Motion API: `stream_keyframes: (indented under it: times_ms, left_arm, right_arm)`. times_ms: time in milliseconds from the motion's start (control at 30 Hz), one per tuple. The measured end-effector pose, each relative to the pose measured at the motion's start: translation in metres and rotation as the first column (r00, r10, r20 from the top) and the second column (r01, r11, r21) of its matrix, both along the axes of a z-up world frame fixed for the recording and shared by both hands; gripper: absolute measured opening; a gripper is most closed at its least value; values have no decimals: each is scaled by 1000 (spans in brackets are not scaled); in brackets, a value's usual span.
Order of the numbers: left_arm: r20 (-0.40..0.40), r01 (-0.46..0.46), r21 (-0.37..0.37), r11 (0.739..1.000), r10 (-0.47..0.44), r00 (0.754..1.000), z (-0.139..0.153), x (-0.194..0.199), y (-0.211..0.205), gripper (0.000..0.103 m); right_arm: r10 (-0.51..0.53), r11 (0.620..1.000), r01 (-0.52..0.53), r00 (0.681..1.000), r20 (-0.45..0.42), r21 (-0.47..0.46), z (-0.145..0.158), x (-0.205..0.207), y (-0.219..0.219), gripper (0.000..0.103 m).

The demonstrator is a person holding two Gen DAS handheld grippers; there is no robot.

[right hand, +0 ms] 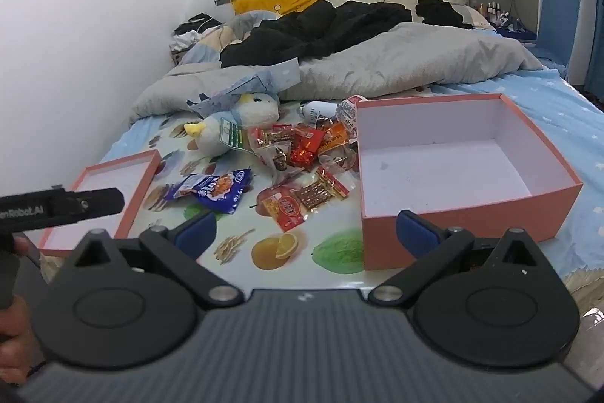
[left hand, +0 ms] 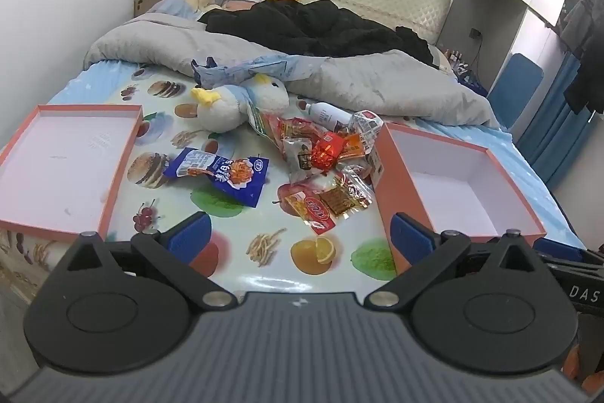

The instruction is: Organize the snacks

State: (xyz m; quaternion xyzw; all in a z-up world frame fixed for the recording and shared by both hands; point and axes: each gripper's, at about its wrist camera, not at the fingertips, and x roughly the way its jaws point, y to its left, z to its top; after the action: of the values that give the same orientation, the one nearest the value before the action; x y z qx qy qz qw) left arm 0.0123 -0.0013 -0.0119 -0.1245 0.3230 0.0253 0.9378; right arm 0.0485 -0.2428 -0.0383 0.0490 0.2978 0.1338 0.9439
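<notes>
A heap of snack packets (left hand: 324, 153) (right hand: 302, 150) lies mid-bed on a fruit-print sheet. A blue packet (left hand: 222, 174) (right hand: 215, 191) lies left of it, and a red-and-clear packet (left hand: 324, 203) (right hand: 302, 197) lies nearest me. An open orange box (left hand: 453, 184) (right hand: 453, 161) sits to the right, its inside bare. Its lid (left hand: 64, 169) (right hand: 109, 191) lies upturned to the left. My left gripper (left hand: 300, 238) is open and empty, low at the bed's near edge. My right gripper (right hand: 305, 233) is open and empty, its right finger in front of the box's near wall.
A plush duck (left hand: 241, 101) (right hand: 238, 119) and a white bottle (left hand: 324, 114) (right hand: 319, 110) lie behind the snacks. A grey quilt (left hand: 339, 74) and black clothes (left hand: 321, 29) cover the far bed. The left gripper's body (right hand: 60, 206) shows at left in the right wrist view.
</notes>
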Motion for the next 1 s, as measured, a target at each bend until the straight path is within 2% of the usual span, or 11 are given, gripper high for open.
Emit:
stream_keyframes:
  times_ms: [633, 767, 833, 1000]
  left_arm:
    - [-4, 11, 8, 1000, -11, 1000, -3, -1, -3, 102]
    - [-16, 10, 9, 1000, -10, 1000, -4, 0, -3, 102]
    - [-20, -4, -9, 1000, 4, 1000, -4, 2, 1, 102]
    - [-20, -12, -7, 1000, 12, 1000, -5, 2, 5, 102]
  right_arm:
    - [3, 1000, -3, 1000, -17, -3, -4, 0, -1, 103]
    - [9, 997, -6, 999, -38, 76, -7, 1, -10, 103]
    - [7, 998, -3, 998, -61, 65, -9, 3, -9, 103]
    - [24, 1000, -23, 998, -57, 18, -11, 0, 0, 103]
